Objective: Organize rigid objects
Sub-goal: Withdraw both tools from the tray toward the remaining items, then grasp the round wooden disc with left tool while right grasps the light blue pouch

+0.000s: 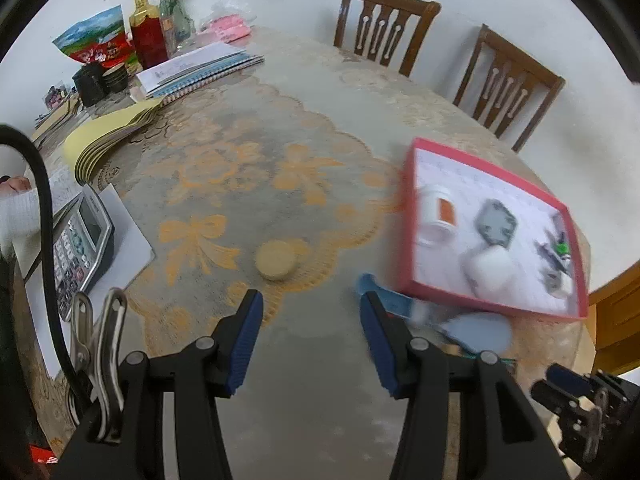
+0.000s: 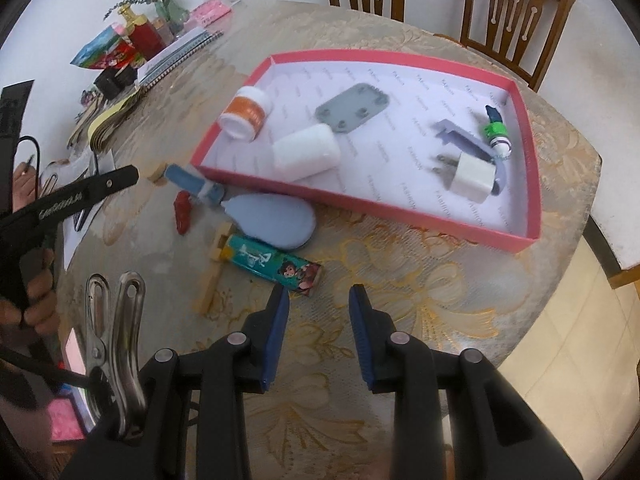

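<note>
My left gripper (image 1: 312, 320) is open above bare tablecloth, nothing between its blue pads. A round tan wooden disc (image 1: 277, 261) lies just beyond it. A pink tray (image 1: 407, 220), blurred, sits to the right, with a blue paddle-shaped piece (image 1: 476, 330) at its near edge. My right gripper (image 2: 319, 300) is open and empty, close to the end of a colourful printed tube (image 2: 276, 262). Past it lie the blue paddle (image 2: 272, 220), a red piece (image 2: 183, 212) and wooden sticks (image 2: 214, 276). The pink tray (image 2: 360, 200) holds a white jar (image 2: 246, 114), a grey plate (image 2: 352, 108), a white case (image 2: 306, 152) and a charger (image 2: 470, 174).
A calculator (image 1: 78, 248) on paper lies at the left, with yellow folders (image 1: 108, 140), notebooks (image 1: 196, 68) and a red bottle (image 1: 148, 36) further back. Two wooden chairs (image 1: 384, 24) stand behind the table. The table edge (image 2: 560, 280) drops off at the right.
</note>
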`<state>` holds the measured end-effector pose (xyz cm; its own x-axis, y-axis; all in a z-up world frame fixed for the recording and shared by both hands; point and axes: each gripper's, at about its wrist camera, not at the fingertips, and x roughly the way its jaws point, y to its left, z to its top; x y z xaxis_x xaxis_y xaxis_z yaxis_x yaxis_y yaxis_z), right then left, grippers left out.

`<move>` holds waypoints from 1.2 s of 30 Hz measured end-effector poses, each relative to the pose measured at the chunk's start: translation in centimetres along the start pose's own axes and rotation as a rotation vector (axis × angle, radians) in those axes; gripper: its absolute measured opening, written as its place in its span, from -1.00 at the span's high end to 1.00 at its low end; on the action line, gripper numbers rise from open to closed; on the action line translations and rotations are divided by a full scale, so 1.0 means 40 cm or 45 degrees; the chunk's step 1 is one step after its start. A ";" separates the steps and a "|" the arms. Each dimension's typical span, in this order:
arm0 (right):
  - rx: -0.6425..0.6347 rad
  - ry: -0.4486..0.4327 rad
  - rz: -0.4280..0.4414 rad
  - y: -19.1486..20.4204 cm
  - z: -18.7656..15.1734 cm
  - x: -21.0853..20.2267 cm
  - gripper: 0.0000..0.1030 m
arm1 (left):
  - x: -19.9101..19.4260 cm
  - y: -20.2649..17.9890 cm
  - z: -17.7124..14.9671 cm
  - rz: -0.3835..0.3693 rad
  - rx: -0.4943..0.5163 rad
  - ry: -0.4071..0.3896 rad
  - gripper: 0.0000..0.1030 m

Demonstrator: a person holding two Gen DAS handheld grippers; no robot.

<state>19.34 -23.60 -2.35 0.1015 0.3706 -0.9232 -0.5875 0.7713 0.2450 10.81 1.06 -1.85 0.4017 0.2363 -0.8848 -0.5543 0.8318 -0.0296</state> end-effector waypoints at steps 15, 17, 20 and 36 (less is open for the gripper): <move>0.017 0.054 -0.032 -0.005 0.003 0.043 0.38 | 0.156 0.042 0.051 0.074 0.013 0.064 -0.03; 0.015 0.056 -0.034 -0.003 0.004 0.045 0.38 | 0.172 0.045 0.052 0.069 -0.005 0.072 -0.04; 0.011 0.058 -0.037 -0.002 0.008 0.049 0.38 | 0.174 0.047 0.054 0.056 -0.024 0.048 -0.03; 0.056 0.082 -0.013 0.032 0.049 0.091 0.10 | 0.105 0.050 -0.016 -0.070 -0.064 0.030 0.36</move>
<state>20.54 -20.26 -4.84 0.0550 0.3296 -0.9425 -0.5505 0.7975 0.2468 10.91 3.39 -5.91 0.4158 0.1782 -0.8918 -0.5678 0.8169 -0.1015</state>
